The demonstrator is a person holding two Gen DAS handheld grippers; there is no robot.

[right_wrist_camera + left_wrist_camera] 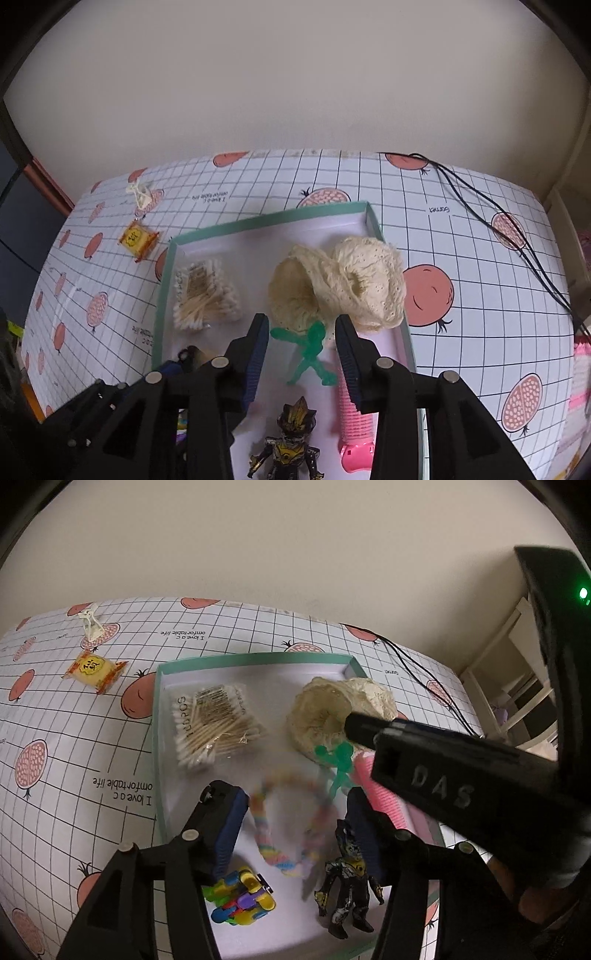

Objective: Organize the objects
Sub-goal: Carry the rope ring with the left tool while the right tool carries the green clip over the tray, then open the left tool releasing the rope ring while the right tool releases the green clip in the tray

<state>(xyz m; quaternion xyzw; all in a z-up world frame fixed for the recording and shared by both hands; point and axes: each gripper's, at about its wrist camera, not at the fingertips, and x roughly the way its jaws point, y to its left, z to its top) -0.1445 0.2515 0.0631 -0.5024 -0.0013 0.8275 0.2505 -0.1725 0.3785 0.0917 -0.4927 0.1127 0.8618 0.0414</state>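
Two grippers: left gripper [291, 823] and right gripper [301, 354], both spread wide with nothing between the fingers, hanging over the tray.
Tray: shallow box [258, 221] with green rim and white floor, on the checked tablecloth [461, 314].
Green figure: translucent toy man [312, 352] lying flat between the right fingers.
Cream cloth: lacy bundle [340, 280] at the far right corner.
Cotton swabs: clear packet [214, 723], far left.
Rainbow cord: blurred loop [266, 827].
Outside tray: yellow wrapped sweet [94, 670].

My view: swab pack [207, 295] left in tray [266, 221], sock bundle [343, 280] right, figurine [312, 350] before bundle; wrapped snack [137, 240] on table [480, 295] left of tray.
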